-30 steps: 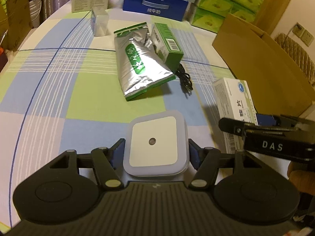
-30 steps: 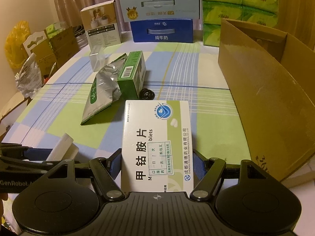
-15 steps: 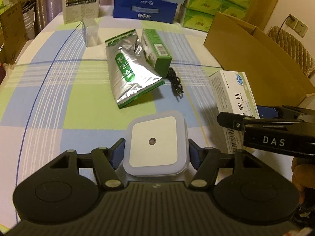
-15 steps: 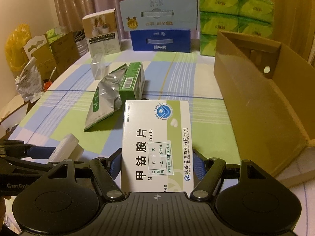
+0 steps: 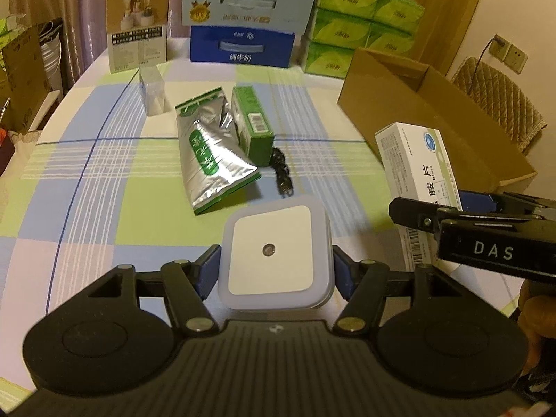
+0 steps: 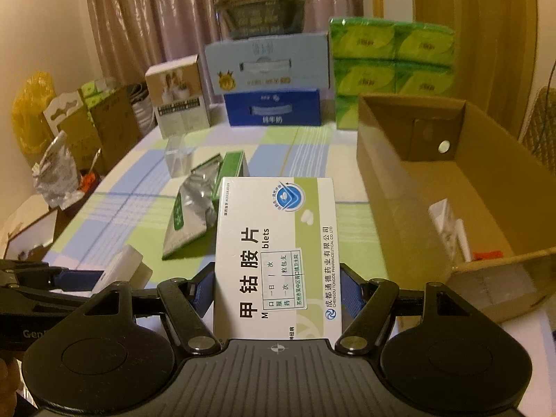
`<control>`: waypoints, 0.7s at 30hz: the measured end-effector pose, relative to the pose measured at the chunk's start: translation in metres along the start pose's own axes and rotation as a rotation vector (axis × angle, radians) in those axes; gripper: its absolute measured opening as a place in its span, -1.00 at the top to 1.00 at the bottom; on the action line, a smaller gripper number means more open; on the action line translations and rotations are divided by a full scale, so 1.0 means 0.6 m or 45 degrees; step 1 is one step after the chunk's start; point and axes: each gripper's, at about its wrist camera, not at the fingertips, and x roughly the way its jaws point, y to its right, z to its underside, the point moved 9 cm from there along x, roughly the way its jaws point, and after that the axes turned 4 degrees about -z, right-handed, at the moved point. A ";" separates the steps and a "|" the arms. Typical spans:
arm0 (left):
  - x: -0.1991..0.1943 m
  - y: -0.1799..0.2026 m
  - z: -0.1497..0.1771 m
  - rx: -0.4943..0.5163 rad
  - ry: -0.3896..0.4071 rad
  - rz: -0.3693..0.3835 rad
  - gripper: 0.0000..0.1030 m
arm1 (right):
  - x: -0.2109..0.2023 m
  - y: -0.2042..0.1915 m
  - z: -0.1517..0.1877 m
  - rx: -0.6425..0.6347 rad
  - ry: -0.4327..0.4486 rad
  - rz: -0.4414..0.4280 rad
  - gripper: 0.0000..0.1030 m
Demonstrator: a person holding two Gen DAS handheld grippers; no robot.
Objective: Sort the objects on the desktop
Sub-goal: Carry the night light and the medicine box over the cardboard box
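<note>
**Both grippers lifted, each with a load**

Since a second ago both grippers have risen; the table looks farther below, and more of the carton's inside shows. The left gripper (image 5: 276, 271) stays clamped on the square white night light (image 5: 274, 252), clear of the checked tablecloth (image 5: 87, 187). The right gripper (image 6: 276, 290) keeps its blue pads pressed on the medicine box (image 6: 274, 253), tilted downward. Ahead and right of it, the open cardboard carton (image 6: 392, 187) holds a few small items, too blurred to name.
</note>
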 end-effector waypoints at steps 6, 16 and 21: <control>-0.030 0.036 -0.018 0.018 0.033 0.025 -0.18 | -0.048 0.021 -0.027 0.018 0.055 0.027 -0.32; -0.062 0.115 -0.050 0.085 0.084 0.084 -0.18 | -0.118 0.075 -0.064 0.036 0.124 0.091 -0.32; -0.070 0.152 -0.062 0.115 0.098 0.112 -0.18 | -0.145 0.104 -0.071 0.044 0.146 0.123 -0.32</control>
